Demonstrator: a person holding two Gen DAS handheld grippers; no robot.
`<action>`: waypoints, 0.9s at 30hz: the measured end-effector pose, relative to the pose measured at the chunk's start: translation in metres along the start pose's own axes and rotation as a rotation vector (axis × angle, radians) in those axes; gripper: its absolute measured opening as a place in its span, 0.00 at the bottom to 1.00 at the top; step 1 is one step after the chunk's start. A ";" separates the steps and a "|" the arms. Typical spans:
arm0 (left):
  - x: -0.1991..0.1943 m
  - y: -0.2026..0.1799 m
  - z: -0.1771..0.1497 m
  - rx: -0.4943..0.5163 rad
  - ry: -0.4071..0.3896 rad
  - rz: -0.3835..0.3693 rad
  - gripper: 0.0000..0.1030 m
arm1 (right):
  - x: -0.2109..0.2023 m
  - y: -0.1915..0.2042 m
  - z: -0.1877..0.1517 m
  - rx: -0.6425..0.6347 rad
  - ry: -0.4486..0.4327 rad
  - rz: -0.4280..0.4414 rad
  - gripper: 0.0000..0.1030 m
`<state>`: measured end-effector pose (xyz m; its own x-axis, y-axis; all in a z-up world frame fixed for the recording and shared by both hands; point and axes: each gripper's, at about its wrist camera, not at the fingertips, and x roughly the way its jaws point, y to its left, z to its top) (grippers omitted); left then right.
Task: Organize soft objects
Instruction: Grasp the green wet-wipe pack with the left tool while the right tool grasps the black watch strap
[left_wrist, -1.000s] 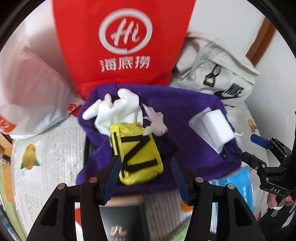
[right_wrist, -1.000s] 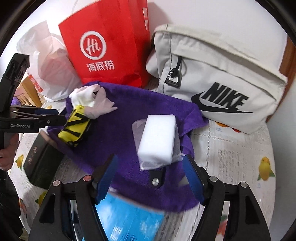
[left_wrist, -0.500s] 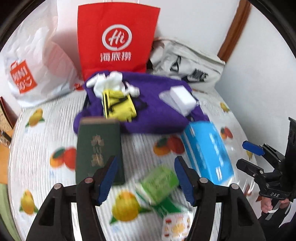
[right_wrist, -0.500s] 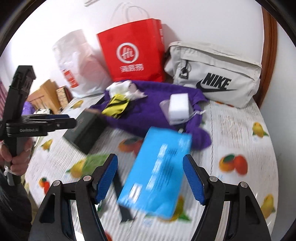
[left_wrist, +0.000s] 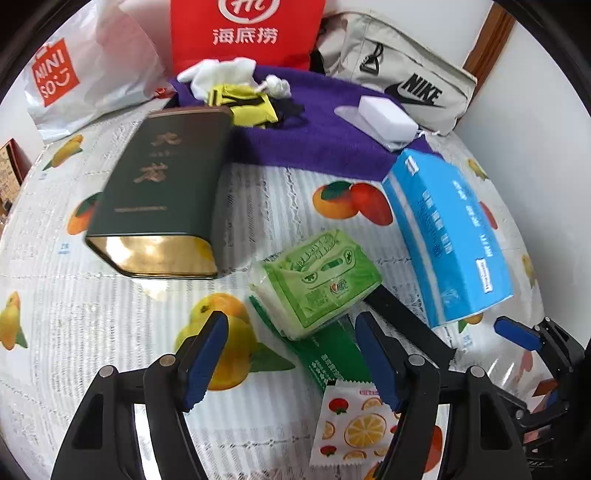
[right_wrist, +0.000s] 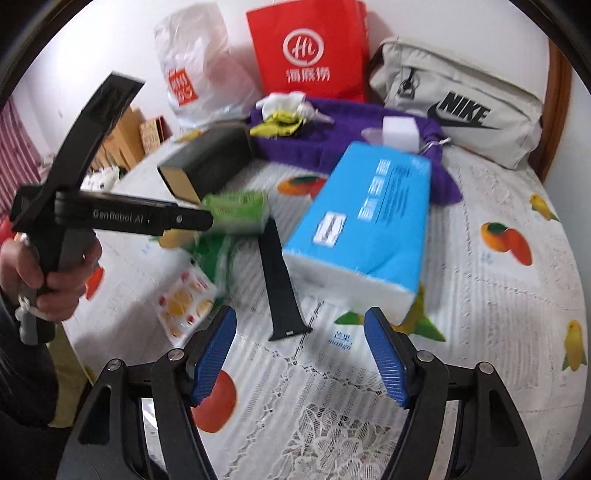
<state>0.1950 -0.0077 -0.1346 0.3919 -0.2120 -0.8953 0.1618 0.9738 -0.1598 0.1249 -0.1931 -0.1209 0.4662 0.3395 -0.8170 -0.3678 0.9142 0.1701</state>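
On the purple towel (left_wrist: 325, 136) at the back lie a yellow pouch (left_wrist: 243, 107), white gloves (left_wrist: 221, 74) and a white sponge (left_wrist: 388, 118). A green tissue pack (left_wrist: 317, 280) sits just beyond the tips of my left gripper (left_wrist: 290, 354). Its jaws are opening and no pad touches anything. My right gripper (right_wrist: 301, 350) is open above the tablecloth. The blue tissue pack (right_wrist: 369, 229) lies just past its tips and a black strap (right_wrist: 280, 284) to the left of that.
A dark green tin (left_wrist: 162, 192) lies at the left. A flat green packet (left_wrist: 328, 358) and a fruit-print sachet (left_wrist: 354, 424) lie near my left fingers. A red paper bag (left_wrist: 243, 33), a white plastic bag (left_wrist: 88, 74) and a grey Nike bag (left_wrist: 399, 74) line the wall.
Both grippers have drawn back from the purple towel toward the near side of the table. The left jaws have widened. The yellow pouch and the sponge stay on the towel.
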 end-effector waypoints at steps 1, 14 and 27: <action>0.003 -0.001 0.001 0.004 -0.005 0.000 0.67 | 0.005 -0.001 0.000 -0.004 0.001 0.005 0.67; 0.015 -0.008 0.005 0.079 -0.026 0.022 0.35 | 0.037 0.022 -0.004 -0.114 -0.016 0.002 0.32; -0.024 0.004 -0.010 0.079 -0.101 -0.090 0.17 | 0.004 0.026 -0.025 -0.067 0.030 0.025 0.20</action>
<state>0.1774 0.0016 -0.1179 0.4615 -0.3088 -0.8316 0.2697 0.9419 -0.2001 0.0975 -0.1736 -0.1339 0.4318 0.3544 -0.8295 -0.4324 0.8884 0.1544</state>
